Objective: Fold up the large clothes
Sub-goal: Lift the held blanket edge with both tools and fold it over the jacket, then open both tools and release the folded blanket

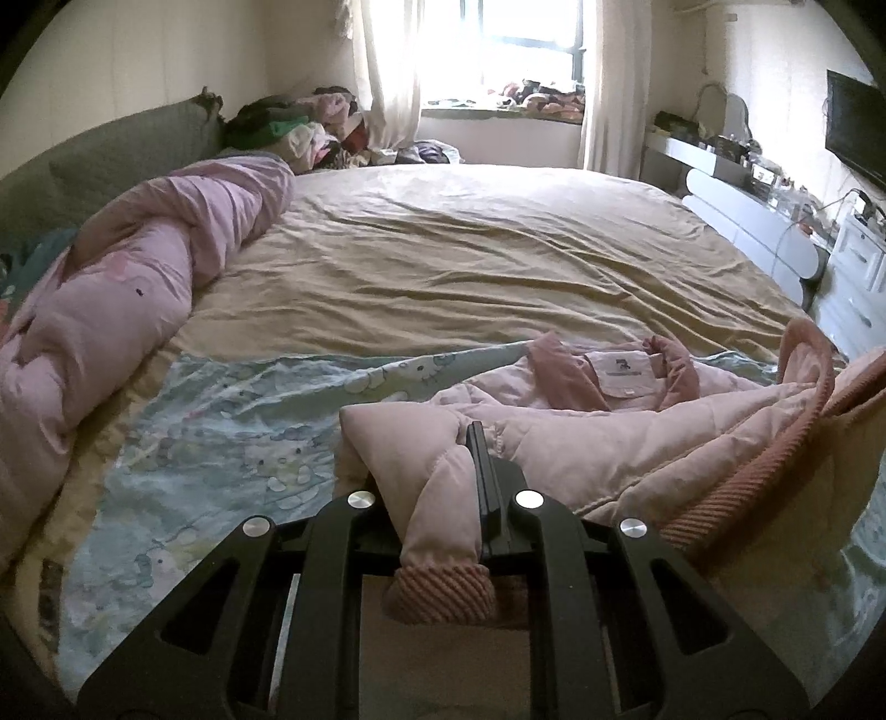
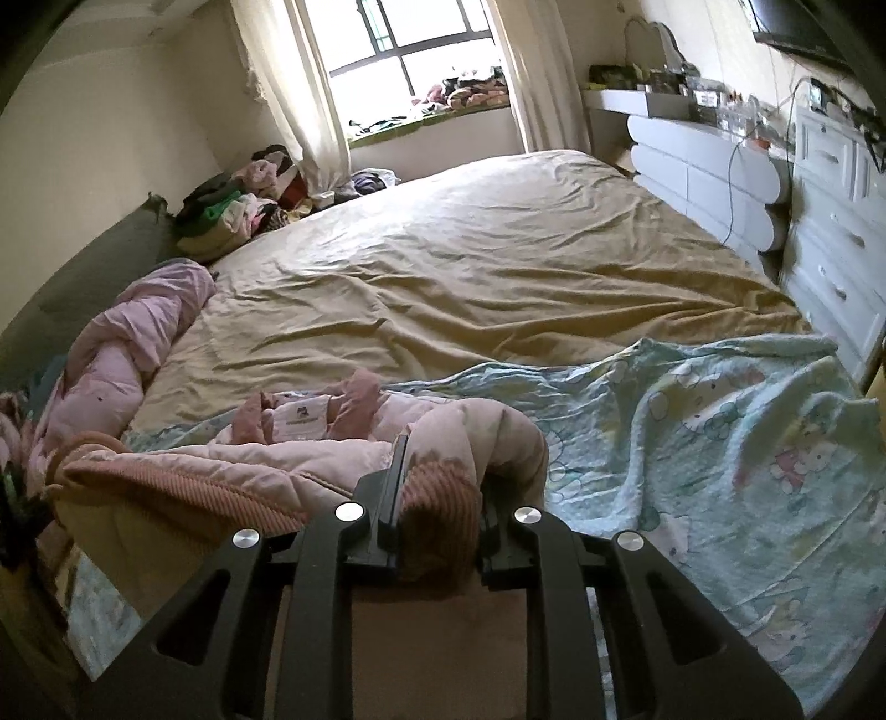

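- The pink padded jacket [image 1: 581,437] lies crumpled on the near part of the bed, on a pale blue cartoon-print blanket [image 1: 221,432]; its white neck label [image 1: 623,368] faces up, framed by the darker pink collar.
- In the left wrist view the jacket fills the picture from 6 o'clock round to 3 o'clock, and the blanket spreads toward 8 o'clock.
- The left gripper [image 1: 484,471] is pressed together on a fold of a jacket sleeve; the quilted cloth bulges out on the left side of the dark finger, and the ribbed pink cuff [image 1: 443,592] hangs below the jaws at 6 o'clock.
- The right gripper [image 2: 437,487] pinches the other ribbed cuff [image 2: 443,498]; its jaws stand a little apart with the thick knit filling the gap between them.
- In the right wrist view the jacket lies from the centre out to 9 o'clock, and the blanket covers the bed from 3 to 5 o'clock.
- A tan sheet [image 2: 470,266] covers the bed beyond the jacket, toward 12 o'clock.
- A rolled lilac quilt [image 1: 127,271] lies along the bed's edge at 9 o'clock in the left wrist view.
- A heap of mixed clothes [image 2: 238,210] sits at the far corner near 10 o'clock in the right wrist view, below the curtained window [image 2: 410,50].
- White drawers [image 2: 836,232] stand along the wall at 2 o'clock.
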A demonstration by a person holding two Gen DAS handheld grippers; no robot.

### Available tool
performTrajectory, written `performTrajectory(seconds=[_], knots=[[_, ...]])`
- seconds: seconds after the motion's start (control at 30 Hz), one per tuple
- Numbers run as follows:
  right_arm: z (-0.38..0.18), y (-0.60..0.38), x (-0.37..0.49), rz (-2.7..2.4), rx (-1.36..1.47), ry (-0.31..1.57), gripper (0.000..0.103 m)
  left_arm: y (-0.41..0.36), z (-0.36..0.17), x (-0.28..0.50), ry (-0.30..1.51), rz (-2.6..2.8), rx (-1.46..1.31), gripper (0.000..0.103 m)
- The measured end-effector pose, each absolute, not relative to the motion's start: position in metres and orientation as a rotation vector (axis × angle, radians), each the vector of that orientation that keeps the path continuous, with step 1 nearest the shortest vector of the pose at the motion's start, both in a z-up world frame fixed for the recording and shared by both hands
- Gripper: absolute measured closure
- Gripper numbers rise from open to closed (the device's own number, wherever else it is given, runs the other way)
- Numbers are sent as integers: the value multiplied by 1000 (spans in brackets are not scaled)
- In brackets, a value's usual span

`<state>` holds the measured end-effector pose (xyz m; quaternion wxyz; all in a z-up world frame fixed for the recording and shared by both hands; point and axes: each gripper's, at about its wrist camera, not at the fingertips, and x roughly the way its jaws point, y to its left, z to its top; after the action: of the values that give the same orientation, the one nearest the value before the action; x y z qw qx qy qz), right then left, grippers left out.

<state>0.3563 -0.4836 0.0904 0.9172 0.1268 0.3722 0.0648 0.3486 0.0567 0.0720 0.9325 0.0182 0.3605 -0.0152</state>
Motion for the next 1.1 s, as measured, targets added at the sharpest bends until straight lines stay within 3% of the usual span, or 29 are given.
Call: performTrajectory(seconds=[0.17, 0.27, 0.33, 0.57, 0.73, 1.0, 1.1], knots=[[86, -490, 368, 166, 328, 774, 73, 59, 58, 363, 759, -27, 20, 94], [91, -491, 368, 174, 345, 743, 56, 62, 54, 370, 766, -33, 8, 94], [98, -493, 362, 153, 344, 690, 26, 62, 51, 374, 775, -38, 2, 93], [102, -460, 337, 179, 203, 638, 26, 62, 43, 384, 788, -48, 12, 88], [64, -390, 313, 284, 13, 696, 26, 58, 36, 386, 780, -45, 15, 86], [-14, -327, 326, 329, -42, 886, 24, 64, 53, 374, 740, -123, -70, 64], [-22, -326, 333, 313, -24, 890, 23, 63, 64, 365, 700, -142, -67, 38]])
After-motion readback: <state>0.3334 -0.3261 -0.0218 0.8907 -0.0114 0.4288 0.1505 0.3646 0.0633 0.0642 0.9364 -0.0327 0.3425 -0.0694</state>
